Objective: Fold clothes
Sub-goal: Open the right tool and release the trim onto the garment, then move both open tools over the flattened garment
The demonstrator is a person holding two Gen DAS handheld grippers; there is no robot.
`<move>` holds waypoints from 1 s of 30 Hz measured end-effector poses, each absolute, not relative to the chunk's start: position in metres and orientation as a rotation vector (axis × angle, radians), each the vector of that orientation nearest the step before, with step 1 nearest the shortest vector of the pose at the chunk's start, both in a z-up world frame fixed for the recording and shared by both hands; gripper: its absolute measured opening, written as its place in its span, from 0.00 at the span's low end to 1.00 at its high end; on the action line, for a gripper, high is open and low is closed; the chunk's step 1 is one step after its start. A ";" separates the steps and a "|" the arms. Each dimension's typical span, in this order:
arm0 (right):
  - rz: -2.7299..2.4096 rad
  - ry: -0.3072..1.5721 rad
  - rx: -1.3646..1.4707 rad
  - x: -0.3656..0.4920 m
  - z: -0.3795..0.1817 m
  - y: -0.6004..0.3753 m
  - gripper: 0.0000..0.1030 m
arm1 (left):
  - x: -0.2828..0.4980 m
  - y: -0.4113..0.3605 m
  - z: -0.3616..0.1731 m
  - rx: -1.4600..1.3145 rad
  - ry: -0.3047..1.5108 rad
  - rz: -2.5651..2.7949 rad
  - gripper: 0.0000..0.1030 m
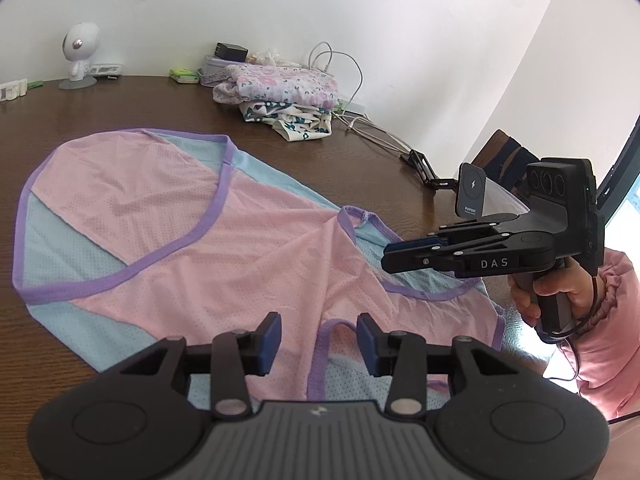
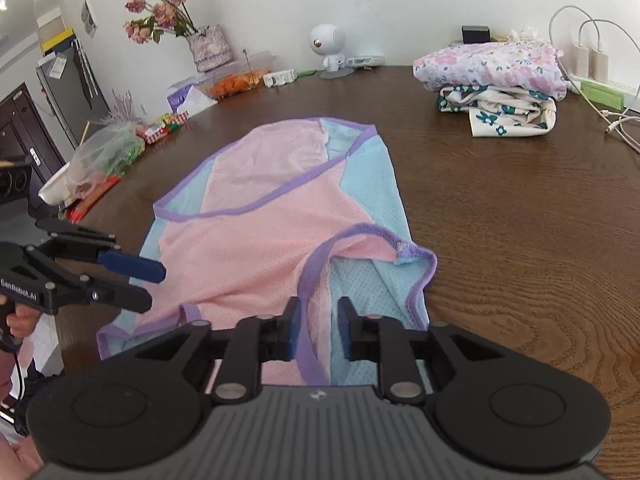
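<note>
A pink and light-blue mesh top with purple trim lies spread flat on the brown wooden table. My left gripper hovers open over its near hem, where a purple-trimmed edge runs below the gap. In the right wrist view the same top stretches away from me. My right gripper is open, and a purple strap passes between its fingers without being pinched. From the left wrist view the right gripper hangs over the garment's right side. The left gripper shows at the left, open.
A folded stack of floral clothes sits at the far right of the table, with white cables and chargers behind it. A white robot figure, a vase of flowers and bags of food line the far and left edges. A phone stand stands near the right edge.
</note>
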State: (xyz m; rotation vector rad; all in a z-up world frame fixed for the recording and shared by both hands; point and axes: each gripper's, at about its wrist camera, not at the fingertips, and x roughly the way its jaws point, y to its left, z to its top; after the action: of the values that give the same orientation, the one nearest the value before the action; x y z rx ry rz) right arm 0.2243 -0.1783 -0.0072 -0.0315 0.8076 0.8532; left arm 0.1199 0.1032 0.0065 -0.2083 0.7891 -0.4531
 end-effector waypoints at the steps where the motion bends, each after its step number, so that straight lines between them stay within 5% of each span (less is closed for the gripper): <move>1: 0.851 0.798 -0.029 0.226 -0.005 -0.174 0.40 | 0.120 0.104 0.007 -0.209 0.786 -0.449 0.41; 3: 0.862 0.806 -0.021 0.232 -0.006 -0.163 0.39 | 0.119 0.105 0.006 -0.215 0.787 -0.440 0.41; 7: 0.847 0.840 -0.071 0.232 -0.015 -0.149 0.10 | 0.115 0.117 0.005 -0.237 0.783 -0.416 0.41; 10: 0.841 0.852 -0.083 0.227 -0.017 -0.155 0.09 | 0.114 0.133 0.008 -0.260 0.767 -0.387 0.49; 13: 0.830 0.823 -0.019 0.221 -0.011 -0.172 0.17 | 0.121 0.149 0.013 -0.291 0.739 -0.344 0.55; 14: 0.830 0.790 -0.001 0.213 -0.005 -0.178 0.34 | 0.125 0.155 0.017 -0.299 0.725 -0.325 0.57; 16: 0.828 0.725 0.021 0.197 0.007 -0.189 0.52 | 0.137 0.165 0.024 -0.296 0.700 -0.277 0.65; 21: 0.792 0.646 -0.170 0.132 0.011 -0.188 0.61 | 0.188 0.172 0.031 -0.191 0.686 -0.201 0.70; 30: 0.628 0.694 -0.198 0.086 -0.016 -0.203 0.66 | 0.288 0.163 0.007 0.060 0.749 -0.075 0.50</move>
State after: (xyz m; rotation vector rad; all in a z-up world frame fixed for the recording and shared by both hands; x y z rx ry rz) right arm 0.0861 -0.2032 -0.0157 -0.1976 0.6936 0.6282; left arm 0.2881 0.1630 0.0067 0.0600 0.7487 -0.0754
